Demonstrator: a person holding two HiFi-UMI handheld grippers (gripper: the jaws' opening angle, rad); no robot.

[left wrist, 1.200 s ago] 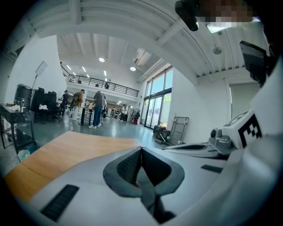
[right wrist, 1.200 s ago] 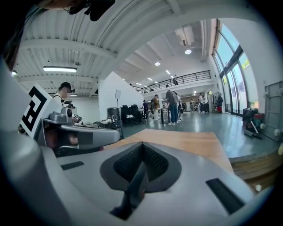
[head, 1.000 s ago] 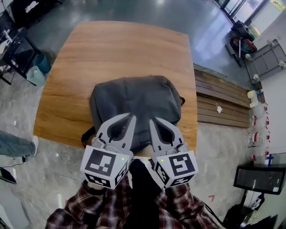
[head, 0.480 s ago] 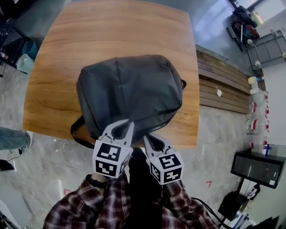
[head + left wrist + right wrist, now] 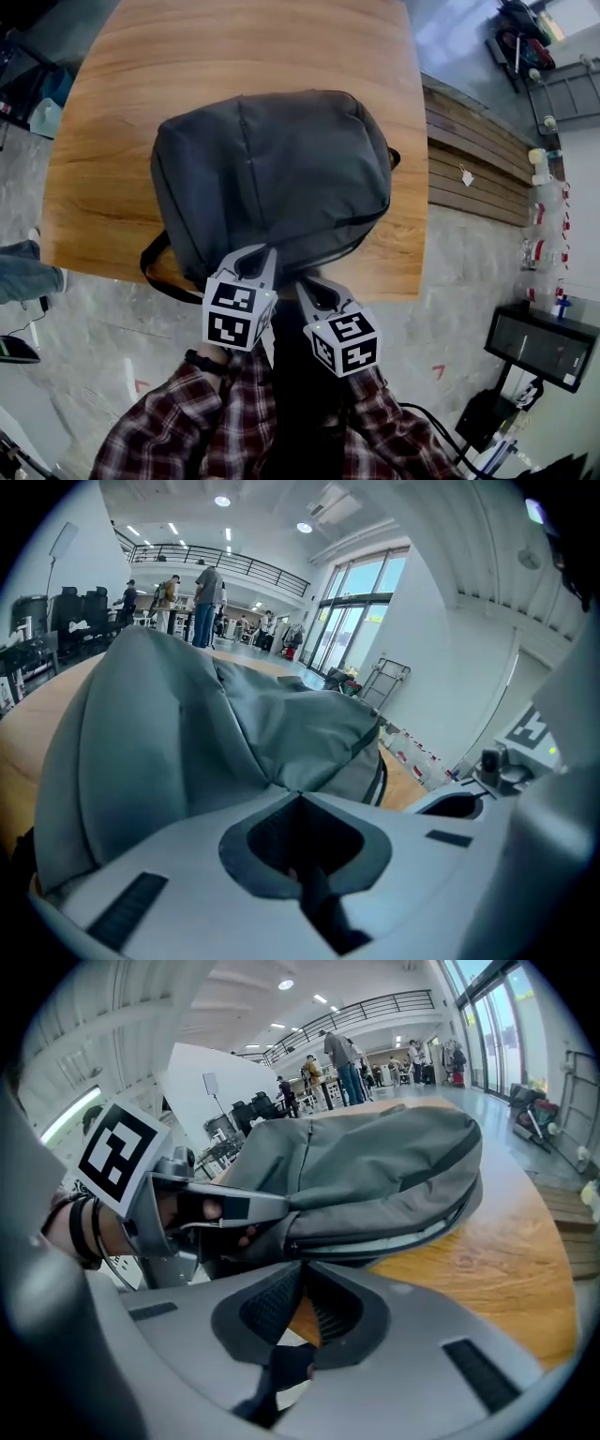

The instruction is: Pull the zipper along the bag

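Note:
A grey backpack (image 5: 272,169) lies flat on the wooden table (image 5: 187,56), its near end at the table's front edge. Its zipper (image 5: 394,1237) shows as a pale line along the side facing me. My left gripper (image 5: 260,251) is shut, its tips pinching the bag's fabric (image 5: 169,733) at the near end, where the folds run together at the tips (image 5: 298,795). To its right, my right gripper (image 5: 302,283) is shut with its tips (image 5: 302,1262) just below the zipper's near end; I see nothing between them.
A black strap (image 5: 155,267) hangs off the table's front edge at the left. A slatted wooden bench (image 5: 478,169) runs along the table's right side. A dark box (image 5: 530,342) stands on the floor at the right. People (image 5: 202,602) stand far back in the hall.
Both grippers, shut throughout, have drawn back from over the bag to its near end. The bag now sits nearer the middle of the head view.

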